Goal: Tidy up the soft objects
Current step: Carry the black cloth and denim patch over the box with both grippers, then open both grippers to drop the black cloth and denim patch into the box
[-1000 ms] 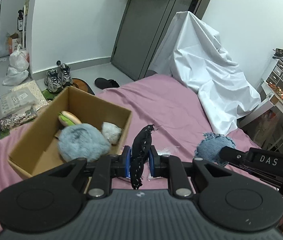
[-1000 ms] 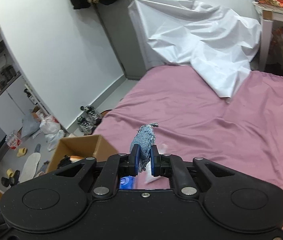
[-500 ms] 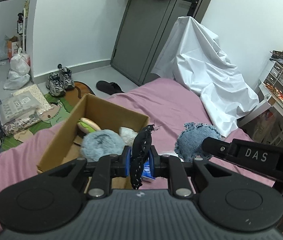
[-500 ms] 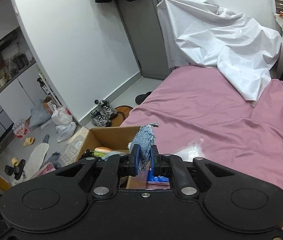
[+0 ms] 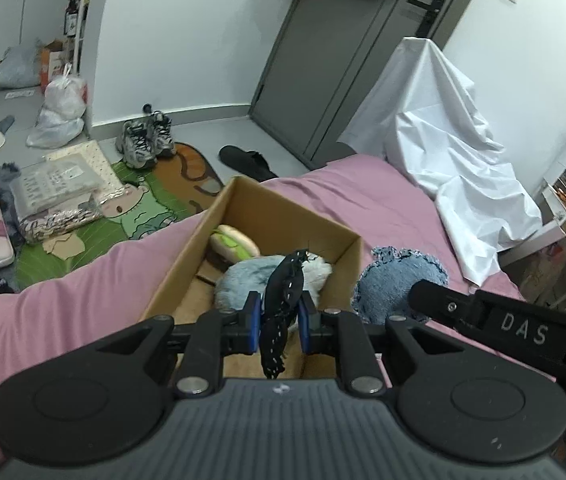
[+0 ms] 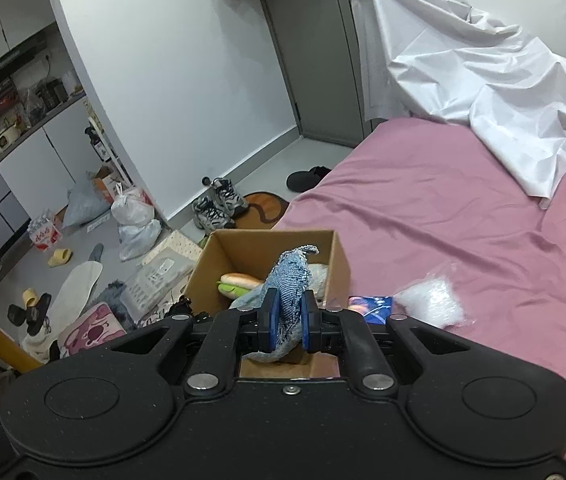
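While both pieces hang limp, each is pinched by an edge: the left hand-held gripper [image 5: 279, 322] clamps a black dotted fabric piece [image 5: 282, 300], the right hand-held gripper [image 6: 287, 322] a frayed denim cushion [image 6: 291, 280]. Light, floppy, nothing fragile, so an edge grip should do. At twelve o'clock of both sits the cardboard box [image 5: 243, 216] on the pink bed [image 5: 63, 300], with a fluffy blue plush [image 5: 243, 280] and a hot-dog plush [image 5: 233, 240] inside.

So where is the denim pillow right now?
The denim pillow hangs clamped in the right tool, just right of the box in the left view, above the pink bed.
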The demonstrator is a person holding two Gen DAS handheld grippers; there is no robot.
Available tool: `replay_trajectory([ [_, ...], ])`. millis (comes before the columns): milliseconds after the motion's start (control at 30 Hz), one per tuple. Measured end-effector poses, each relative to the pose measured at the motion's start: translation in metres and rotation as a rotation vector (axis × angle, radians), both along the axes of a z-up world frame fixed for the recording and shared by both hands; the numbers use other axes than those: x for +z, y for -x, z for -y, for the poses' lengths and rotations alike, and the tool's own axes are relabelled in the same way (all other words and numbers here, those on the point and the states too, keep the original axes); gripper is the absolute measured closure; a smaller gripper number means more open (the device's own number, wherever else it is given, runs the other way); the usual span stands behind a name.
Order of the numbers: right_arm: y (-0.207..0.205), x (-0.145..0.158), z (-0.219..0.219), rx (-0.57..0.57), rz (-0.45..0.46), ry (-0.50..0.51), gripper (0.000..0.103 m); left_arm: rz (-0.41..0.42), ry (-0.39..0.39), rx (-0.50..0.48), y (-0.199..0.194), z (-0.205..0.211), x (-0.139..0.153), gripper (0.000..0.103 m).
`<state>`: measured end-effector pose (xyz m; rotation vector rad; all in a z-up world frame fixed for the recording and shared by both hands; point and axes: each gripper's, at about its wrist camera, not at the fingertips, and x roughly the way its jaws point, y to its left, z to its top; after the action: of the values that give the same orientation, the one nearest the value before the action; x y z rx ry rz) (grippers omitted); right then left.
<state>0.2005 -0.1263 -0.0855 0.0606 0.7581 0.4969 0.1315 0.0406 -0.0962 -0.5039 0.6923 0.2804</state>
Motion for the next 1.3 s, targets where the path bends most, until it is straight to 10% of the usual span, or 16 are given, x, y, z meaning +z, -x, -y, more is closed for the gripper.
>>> replay_trajectory([
  [733,-0.002,-0.021,-0.033,0.015,-0.068,0.047,0.09,-0.096,0.083,0.125,-0.003,-0.039,-0.025,0.062],
  [1300,0.012,-0.002,0.005,-0.065,-0.043,0.053,0.033,-0.08,0.101,0.204,0.011,-0.046,-0.004,0.028],
])
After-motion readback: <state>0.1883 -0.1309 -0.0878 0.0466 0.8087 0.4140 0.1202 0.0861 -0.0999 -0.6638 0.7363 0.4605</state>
